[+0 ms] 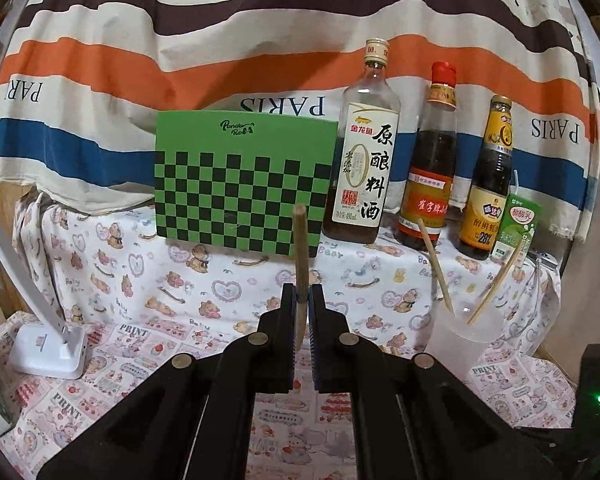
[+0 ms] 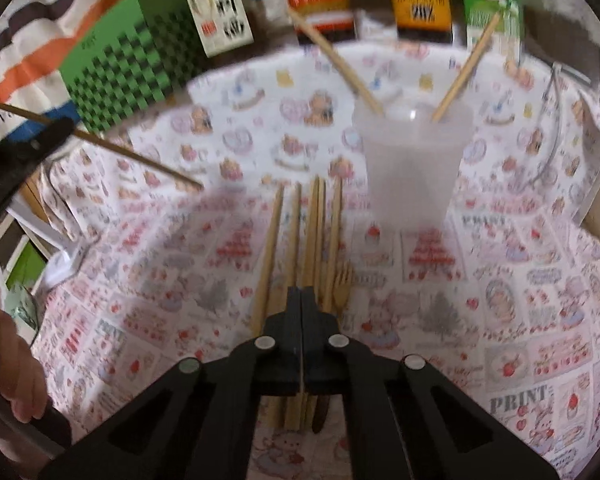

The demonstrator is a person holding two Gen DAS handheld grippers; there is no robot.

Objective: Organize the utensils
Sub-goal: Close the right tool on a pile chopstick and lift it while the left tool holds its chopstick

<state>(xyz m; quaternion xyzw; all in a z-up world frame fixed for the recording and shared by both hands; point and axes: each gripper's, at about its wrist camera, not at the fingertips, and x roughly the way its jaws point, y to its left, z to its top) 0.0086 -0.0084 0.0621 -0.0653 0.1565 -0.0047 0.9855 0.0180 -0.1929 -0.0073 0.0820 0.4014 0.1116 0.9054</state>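
My left gripper [image 1: 302, 294] is shut on a wooden chopstick [image 1: 300, 252] that stands upright between its pads, above the table. The right wrist view shows that gripper [image 2: 58, 130] at the far left with the chopstick [image 2: 140, 158] slanting across it. A translucent plastic cup [image 1: 462, 334] at the right holds two chopsticks [image 1: 434, 264]; it also shows in the right wrist view [image 2: 414, 160]. My right gripper [image 2: 301, 294] is shut and empty, hovering over a row of several wooden chopsticks [image 2: 312, 232] and a wooden fork [image 2: 341, 280] lying on the cloth.
A green checkered box [image 1: 244, 180], three sauce bottles [image 1: 364, 152] and a green drink carton [image 1: 516, 230] stand along the back. A white lamp base [image 1: 48, 348] sits at the left. A printed cloth [image 1: 188, 300] covers the table.
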